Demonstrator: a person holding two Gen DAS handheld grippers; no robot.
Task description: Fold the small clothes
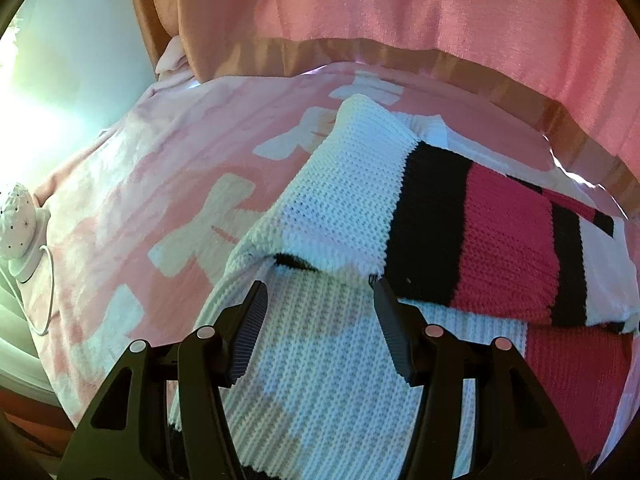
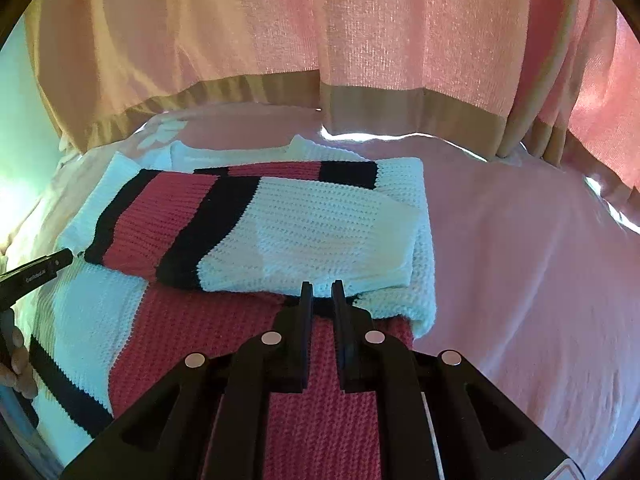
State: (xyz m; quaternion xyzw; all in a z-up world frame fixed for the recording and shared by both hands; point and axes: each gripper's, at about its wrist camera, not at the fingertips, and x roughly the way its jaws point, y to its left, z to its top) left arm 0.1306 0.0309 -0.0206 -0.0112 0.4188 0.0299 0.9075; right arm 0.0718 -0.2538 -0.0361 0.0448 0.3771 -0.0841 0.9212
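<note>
A knitted sweater in white, black and red stripes lies on the bed, with both sleeves folded across its body. It also shows in the right wrist view. My left gripper is open and empty, hovering over the sweater's white part near the folded sleeve's edge. My right gripper has its jaws nearly closed with a small gap, holding nothing, just above the red band at the folded sleeve's near edge. The left gripper's tip shows at the left edge of the right wrist view.
The bed is covered by a pink blanket with white shapes. Pink curtains with a tan hem hang behind the bed. A white dotted lamp with a cord stands at the left.
</note>
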